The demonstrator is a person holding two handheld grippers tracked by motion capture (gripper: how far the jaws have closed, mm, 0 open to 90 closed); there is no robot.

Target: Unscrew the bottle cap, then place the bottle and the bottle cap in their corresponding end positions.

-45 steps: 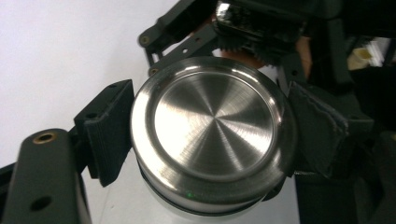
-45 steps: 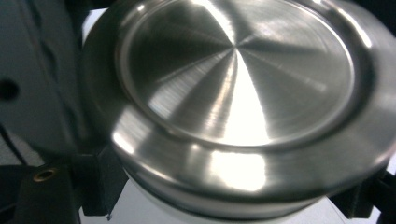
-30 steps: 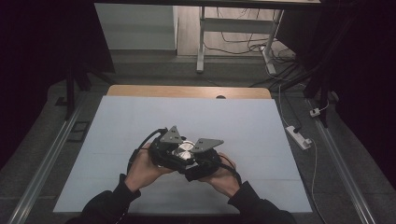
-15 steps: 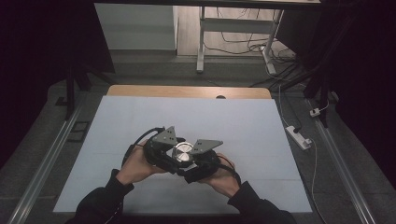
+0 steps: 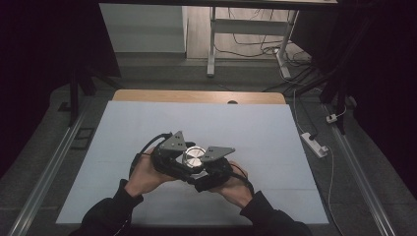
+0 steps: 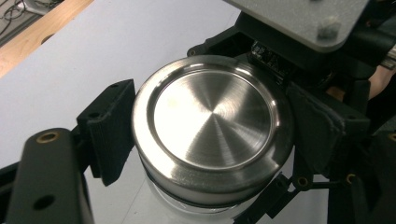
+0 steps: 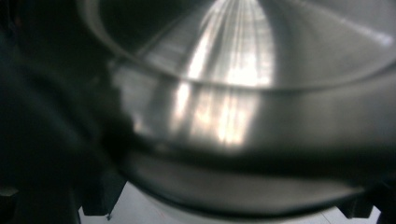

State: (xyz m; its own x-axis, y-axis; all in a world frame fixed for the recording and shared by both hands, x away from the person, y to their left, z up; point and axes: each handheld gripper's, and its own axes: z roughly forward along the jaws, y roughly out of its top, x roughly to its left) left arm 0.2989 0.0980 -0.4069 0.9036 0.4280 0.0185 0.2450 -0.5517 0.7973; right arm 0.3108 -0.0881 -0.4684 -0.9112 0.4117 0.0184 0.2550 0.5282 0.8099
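Surface: pale table (image 5: 147, 128), dark room around.
Jar (image 6: 210, 140): upright, axis vertical, steel lid (image 5: 193, 157) facing up, near the table's front edge.
Left claw (image 6: 201, 140): clamped on the lid's sides.
Right claw (image 5: 204, 172): closed on the jar; its own view is blurred.

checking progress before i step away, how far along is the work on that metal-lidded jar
Done: both grippers have closed in on the jar on the white table. In hand: the left gripper is shut on the metal lid, the right gripper is shut beside it; on which part is unclear. Left: the lid is still on the jar.
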